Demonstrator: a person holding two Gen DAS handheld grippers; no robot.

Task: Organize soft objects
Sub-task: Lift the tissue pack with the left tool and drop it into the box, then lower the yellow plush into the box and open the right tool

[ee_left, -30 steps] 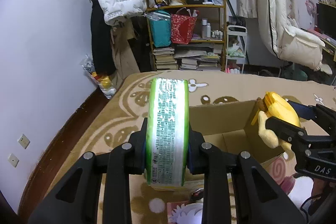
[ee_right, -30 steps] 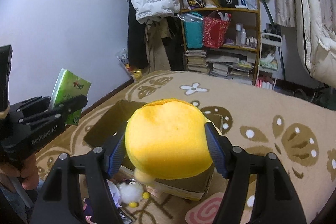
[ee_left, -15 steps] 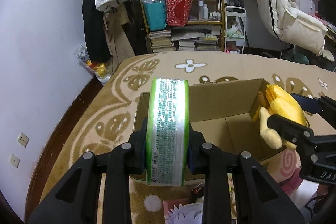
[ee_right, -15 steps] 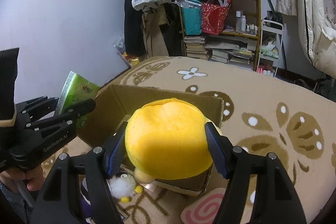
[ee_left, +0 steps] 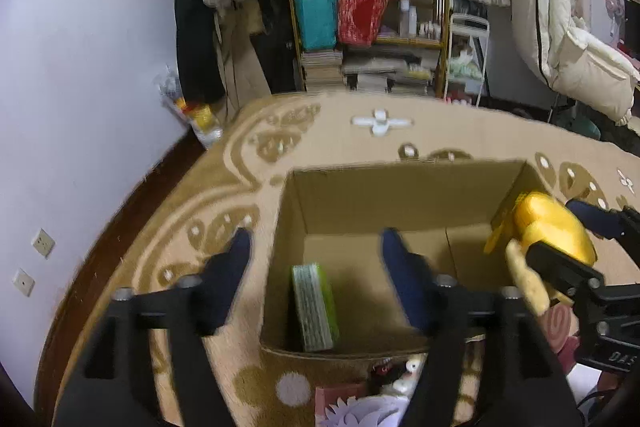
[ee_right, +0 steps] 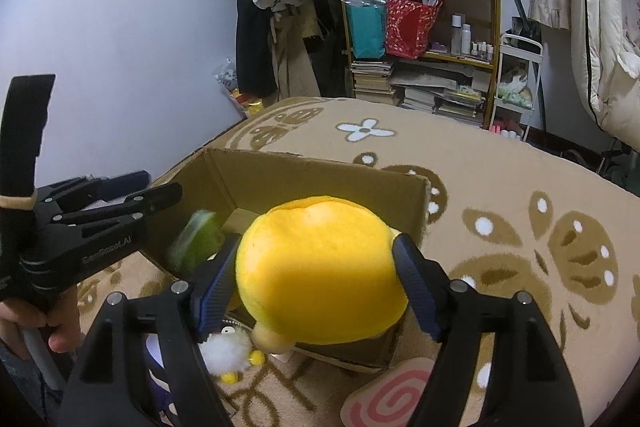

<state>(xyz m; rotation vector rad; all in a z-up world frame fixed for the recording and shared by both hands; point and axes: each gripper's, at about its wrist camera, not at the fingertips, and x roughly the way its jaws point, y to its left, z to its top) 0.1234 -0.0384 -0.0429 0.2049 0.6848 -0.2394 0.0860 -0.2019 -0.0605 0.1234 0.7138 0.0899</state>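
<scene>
An open cardboard box (ee_left: 360,195) stands on the patterned carpet. A green tissue pack (ee_left: 314,307) lies on its edge inside the box at the left; it shows blurred in the right wrist view (ee_right: 196,243). My left gripper (ee_left: 316,259) is open and empty above the box's near left side. My right gripper (ee_right: 316,283) is shut on a yellow plush toy (ee_right: 320,271) and holds it over the box's right rim. The plush also shows in the left wrist view (ee_left: 548,231).
A pink swirl cushion (ee_right: 388,395), a small white fluffy toy (ee_right: 224,351) and other soft items lie on the carpet in front of the box. A cluttered shelf (ee_left: 372,27) and hanging coats stand at the far wall. A white chair (ee_left: 560,47) is at the right.
My left gripper has opened and let go of the green tissue pack, which has dropped into the box. Both grippers have tilted down toward the box. The right gripper still holds the plush.
</scene>
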